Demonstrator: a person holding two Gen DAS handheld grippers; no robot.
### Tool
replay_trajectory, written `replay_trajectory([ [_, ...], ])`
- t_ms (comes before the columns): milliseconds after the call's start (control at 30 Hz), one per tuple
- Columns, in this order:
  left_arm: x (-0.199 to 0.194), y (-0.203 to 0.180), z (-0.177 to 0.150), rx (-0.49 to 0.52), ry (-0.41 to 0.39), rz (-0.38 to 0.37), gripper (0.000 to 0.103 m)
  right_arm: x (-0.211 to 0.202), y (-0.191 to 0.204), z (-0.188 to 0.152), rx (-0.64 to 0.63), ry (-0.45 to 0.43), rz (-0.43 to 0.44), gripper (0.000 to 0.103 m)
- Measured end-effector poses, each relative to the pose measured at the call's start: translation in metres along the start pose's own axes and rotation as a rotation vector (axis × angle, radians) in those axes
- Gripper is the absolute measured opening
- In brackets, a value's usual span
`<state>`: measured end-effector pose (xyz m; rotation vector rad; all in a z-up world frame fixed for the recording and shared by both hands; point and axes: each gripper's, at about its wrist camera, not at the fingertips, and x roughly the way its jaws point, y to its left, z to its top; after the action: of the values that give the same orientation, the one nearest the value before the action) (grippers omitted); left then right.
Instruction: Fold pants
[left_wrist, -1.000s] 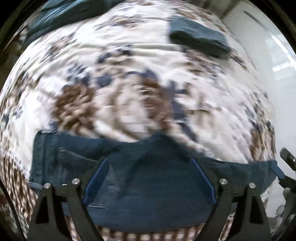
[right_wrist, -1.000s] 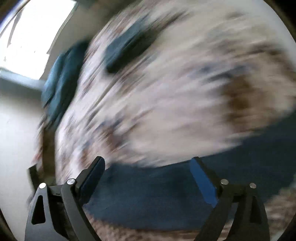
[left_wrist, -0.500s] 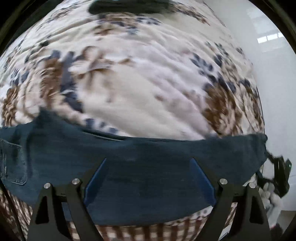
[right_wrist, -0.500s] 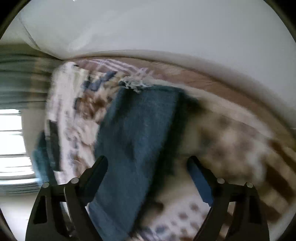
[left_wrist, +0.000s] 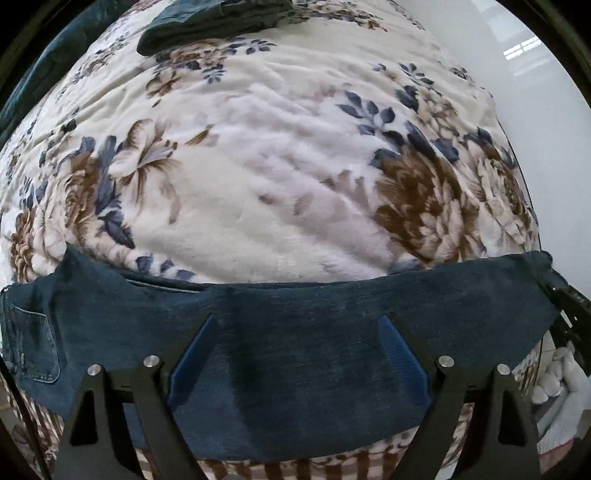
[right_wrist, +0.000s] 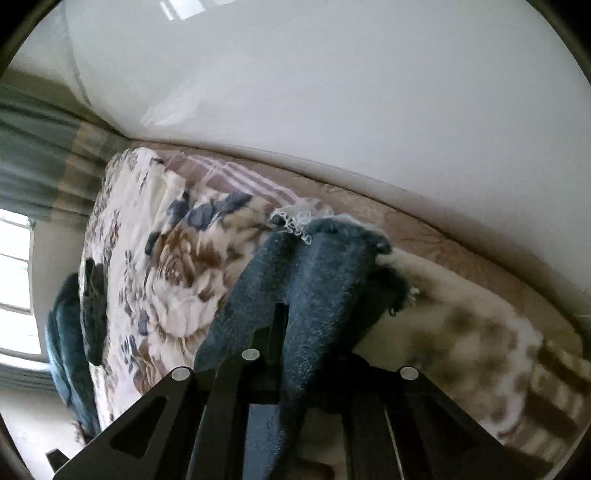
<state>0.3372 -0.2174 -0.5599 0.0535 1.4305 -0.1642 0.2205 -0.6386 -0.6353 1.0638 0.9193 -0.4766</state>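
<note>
A pair of dark blue denim pants (left_wrist: 295, 332) is shown laid lengthwise across the near edge of a cream plush blanket printed with brown and blue flowers (left_wrist: 258, 177); the back pocket lies at the near left, the frayed hem at the far right. The left gripper (left_wrist: 297, 363) is held above the mid-leg, its blue-padded fingers (left_wrist: 188, 362) spread wide and holding nothing. The right gripper (right_wrist: 280, 332) is seen clamped on the hem end of the pants (right_wrist: 325, 280), the cloth bunched between closed jaws.

The denim is judged moderately heavy, limp yet thick, and not slippery; a firm pinch at hem or waistband should suffice, though the fabric may sag between two holds. The raw fringe is judged a poor place for a grip.

A folded dark garment (left_wrist: 214, 22) lies at the far side of the blanket, well apart from the pants, and a teal cloth heap (right_wrist: 64, 343) beyond it. A checked brown bedsheet (left_wrist: 258, 470) is exposed at the near edge. A white wall (right_wrist: 332, 92) adjoins the hem end and may limit the swing of a fold.
</note>
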Motion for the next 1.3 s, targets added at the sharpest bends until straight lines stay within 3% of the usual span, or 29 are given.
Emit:
replay_trajectory([
  [133,-0.008,0.013,-0.005,-0.033,-0.011,-0.024,0.089,-0.027,0.014,0.001,-0.049,-0.024,0.025,0.008],
  [267,-0.018,0.032,-0.012,-0.062,-0.021,-0.041,0.089,-0.073,0.071,-0.017,-0.240,-0.070,0.018,0.008],
  [367,-0.027,0.052,-0.018,-0.083,-0.017,-0.044,0.089,-0.102,0.127,-0.049,-0.392,-0.095,0.008,0.008],
  [533,-0.050,0.105,-0.034,-0.123,-0.024,-0.041,0.089,-0.118,0.208,-0.132,-0.566,-0.063,0.013,0.008],
  [900,-0.076,0.258,-0.076,-0.275,-0.044,0.034,0.089,-0.051,0.330,-0.323,-0.849,0.123,0.031,0.008],
  [1100,-0.070,0.330,-0.102,-0.389,-0.031,0.064,0.089,0.000,0.347,-0.433,-0.992,0.257,-0.014,0.008],
  [1300,-0.063,0.376,-0.119,-0.485,-0.021,0.080,0.089,0.041,0.343,-0.487,-1.012,0.333,-0.088,0.009],
])
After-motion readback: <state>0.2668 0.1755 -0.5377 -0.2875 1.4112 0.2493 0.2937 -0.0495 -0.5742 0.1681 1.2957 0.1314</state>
